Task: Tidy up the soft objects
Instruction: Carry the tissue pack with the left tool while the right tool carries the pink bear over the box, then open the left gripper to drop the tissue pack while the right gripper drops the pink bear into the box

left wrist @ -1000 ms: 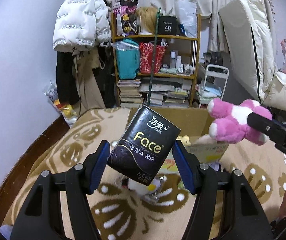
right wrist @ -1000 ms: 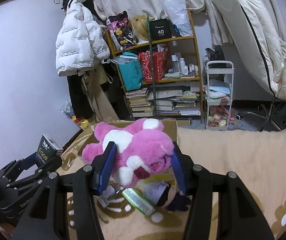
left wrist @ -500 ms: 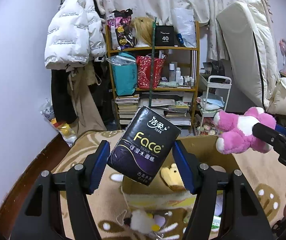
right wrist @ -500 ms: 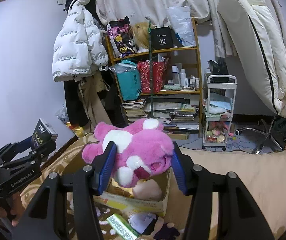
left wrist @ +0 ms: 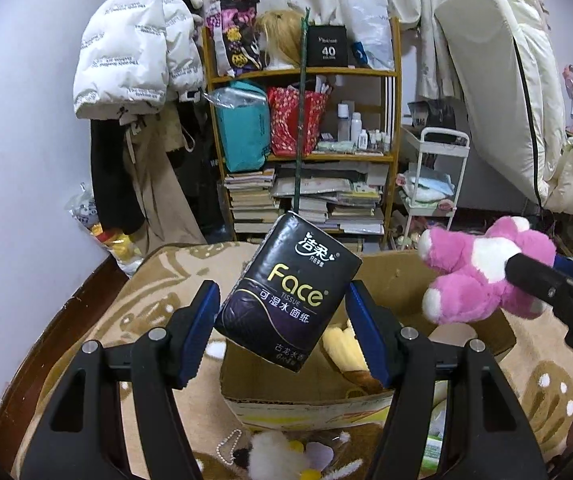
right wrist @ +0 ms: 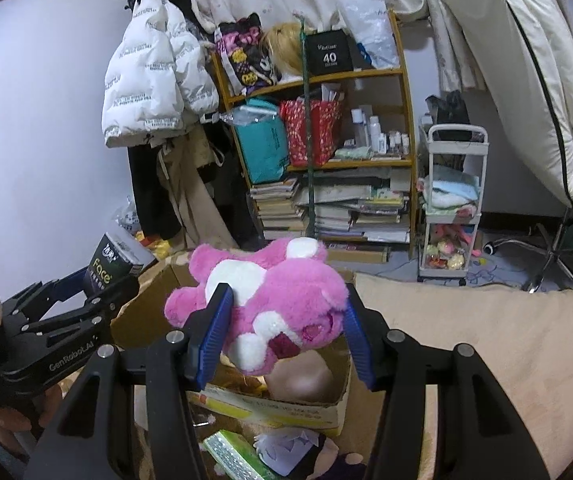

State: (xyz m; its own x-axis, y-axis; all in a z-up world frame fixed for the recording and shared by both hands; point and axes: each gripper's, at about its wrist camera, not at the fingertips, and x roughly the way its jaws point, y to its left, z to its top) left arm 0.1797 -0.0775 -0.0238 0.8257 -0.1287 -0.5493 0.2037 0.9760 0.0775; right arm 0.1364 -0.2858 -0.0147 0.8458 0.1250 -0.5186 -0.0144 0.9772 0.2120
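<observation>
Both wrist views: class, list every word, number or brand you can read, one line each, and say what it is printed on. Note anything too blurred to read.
"Face" and "TISSUE": black tissue pack in the left gripper.
"40": black box on the top shelf.
"GenRobot.AI": left gripper's body, right wrist view.
Chinese characters on the tissue pack: present, not transcribed here.
White jacket lettering: too small to read.
Book spines, bottle labels: unreadable.

Counted — 2 grippers: left gripper [left wrist: 282, 330], right gripper [right wrist: 286, 330]; 1 tissue pack [left wrist: 288, 298]; 1 pink plush [right wrist: 270, 300]; 1 cardboard box [left wrist: 306, 400] — 1 yellow plush [left wrist: 342, 350] seen inside.
</observation>
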